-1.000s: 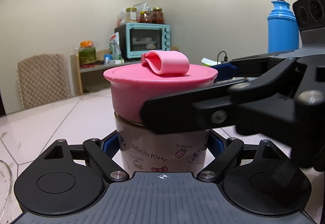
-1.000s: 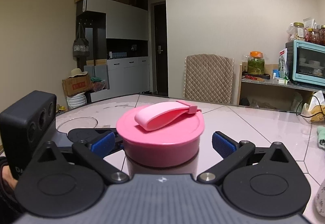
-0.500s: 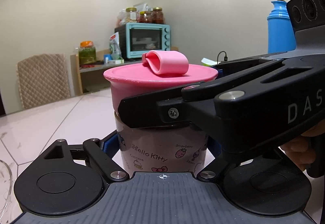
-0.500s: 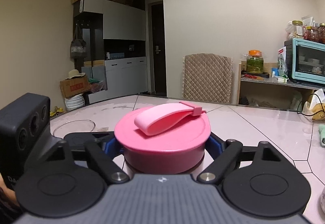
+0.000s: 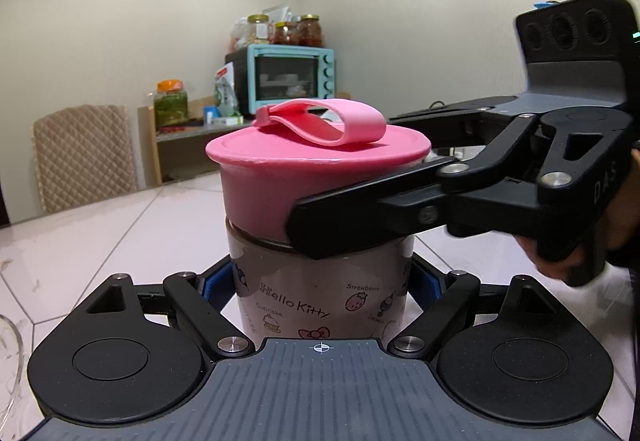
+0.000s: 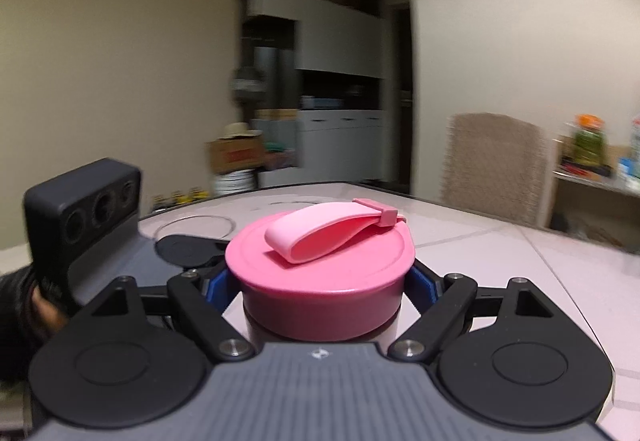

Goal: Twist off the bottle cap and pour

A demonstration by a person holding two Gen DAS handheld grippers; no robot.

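Note:
A Hello Kitty bottle [image 5: 320, 293] with a pink cap [image 5: 280, 181] and a pink loop strap [image 5: 324, 121] stands on the white tiled table [image 5: 100, 241]. My left gripper [image 5: 320, 281] is shut on the bottle's body. My right gripper [image 6: 320, 281] is shut on the pink cap [image 6: 320, 281]; its black finger [image 5: 360, 217] crosses the cap from the right in the left wrist view. The strap [image 6: 332, 229] lies on top of the cap. The left gripper's body [image 6: 84, 209] shows at the left of the right wrist view.
A glass bowl rim [image 6: 196, 225] lies on the table beyond the bottle, and its edge [image 5: 8, 353] shows at the lower left. A quilted chair [image 5: 80, 157], a shelf with a teal oven [image 5: 292, 77] and jars stand behind the table.
My right gripper closed on the pink cap, then swung round with it; the strap now points the other way and the right view's background has shifted. The left gripper holds still.

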